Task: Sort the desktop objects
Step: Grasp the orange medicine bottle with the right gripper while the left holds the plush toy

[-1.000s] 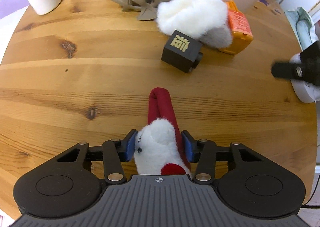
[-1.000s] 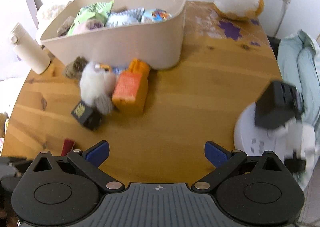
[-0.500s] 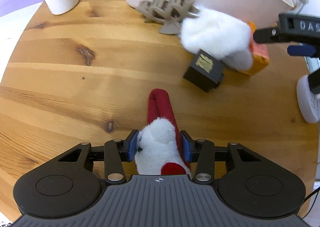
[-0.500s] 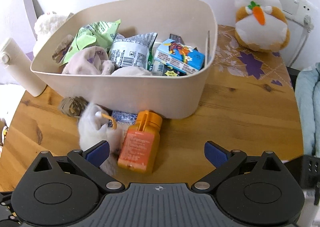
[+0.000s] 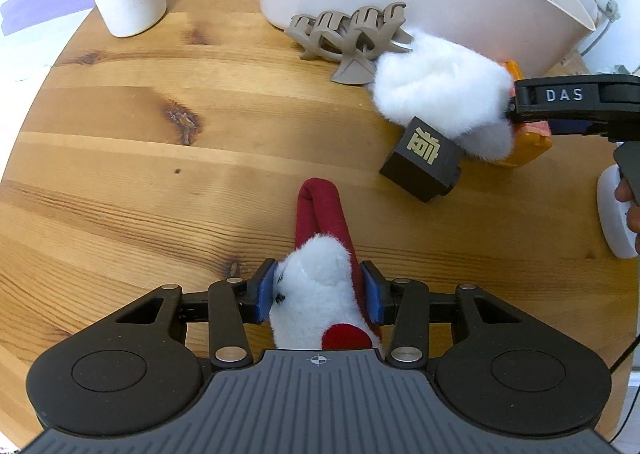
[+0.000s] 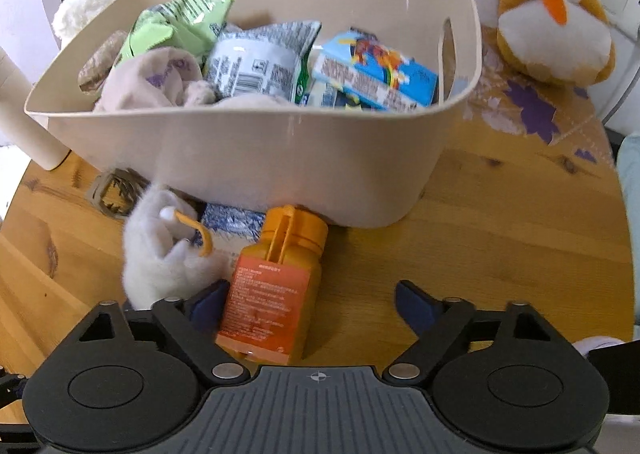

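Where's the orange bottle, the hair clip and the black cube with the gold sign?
orange bottle [image 6: 270, 294]: right wrist view, on its printed label.
hair clip [image 5: 352, 34]: left wrist view, on the beige teeth.
black cube [image 5: 422, 158]: left wrist view, just beside the gold character on its top face.
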Demonstrator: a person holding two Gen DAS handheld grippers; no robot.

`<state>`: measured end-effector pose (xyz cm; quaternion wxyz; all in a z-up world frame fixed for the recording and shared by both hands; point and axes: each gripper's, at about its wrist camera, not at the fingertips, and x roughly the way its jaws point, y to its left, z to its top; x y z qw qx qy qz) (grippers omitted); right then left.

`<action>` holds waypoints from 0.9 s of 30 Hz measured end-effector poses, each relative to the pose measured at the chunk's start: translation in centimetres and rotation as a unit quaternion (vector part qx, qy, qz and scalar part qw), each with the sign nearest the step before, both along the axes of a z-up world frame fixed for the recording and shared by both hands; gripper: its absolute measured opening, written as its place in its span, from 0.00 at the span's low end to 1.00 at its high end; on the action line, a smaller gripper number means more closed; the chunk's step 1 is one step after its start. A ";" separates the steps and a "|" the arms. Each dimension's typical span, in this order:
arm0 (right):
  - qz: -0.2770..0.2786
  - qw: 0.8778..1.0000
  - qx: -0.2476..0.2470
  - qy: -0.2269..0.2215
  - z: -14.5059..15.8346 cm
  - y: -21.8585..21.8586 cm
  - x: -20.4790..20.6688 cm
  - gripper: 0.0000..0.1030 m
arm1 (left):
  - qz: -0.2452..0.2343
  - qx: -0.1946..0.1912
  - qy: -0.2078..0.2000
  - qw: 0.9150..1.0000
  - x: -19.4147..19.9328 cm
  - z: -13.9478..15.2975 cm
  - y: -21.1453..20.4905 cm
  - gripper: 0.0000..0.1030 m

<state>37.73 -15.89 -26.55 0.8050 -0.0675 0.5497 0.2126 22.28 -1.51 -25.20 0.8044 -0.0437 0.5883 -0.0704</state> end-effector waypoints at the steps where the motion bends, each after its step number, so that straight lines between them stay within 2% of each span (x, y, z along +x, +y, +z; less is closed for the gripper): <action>1: -0.004 1.000 0.005 0.003 -0.2 -0.2 0.1 0.77 | -0.001 0.000 0.000 1.000 0.0 0.0 0.0 0.44; 2: -0.010 1.000 0.013 0.004 -0.2 -0.4 0.1 0.76 | -0.002 -0.001 0.000 1.000 0.0 0.0 0.1 0.44; 4: -0.021 0.999 0.036 0.011 -0.3 -0.9 0.1 0.63 | -0.004 -0.004 0.000 1.000 0.0 0.1 0.2 0.44; 6: -0.030 0.998 0.051 0.019 -0.4 -1.2 0.0 0.59 | -0.009 -0.007 0.001 1.000 -0.1 0.1 0.3 0.44; 8: -0.036 0.997 0.060 0.022 -0.4 -1.4 -0.2 0.48 | -0.009 -0.008 0.003 1.000 -0.1 0.2 0.3 0.44; 9: -0.040 0.997 0.064 0.026 -0.4 -1.5 -0.4 0.39 | -0.012 -0.008 0.005 1.000 -0.1 0.2 0.4 0.44; 10: -0.043 0.997 0.064 0.027 -0.3 -1.6 -0.5 0.37 | -0.012 -0.009 0.006 1.000 -0.1 0.2 0.5 0.44; 18: -0.045 0.997 0.054 0.040 -0.1 -2.4 -2.2 0.34 | -0.009 -0.009 0.014 1.000 0.2 0.2 1.1 0.43; 27: -0.069 0.992 0.094 0.041 1.3 -4.8 -5.4 0.34 | -0.018 -0.011 0.022 1.000 0.1 0.6 1.9 0.43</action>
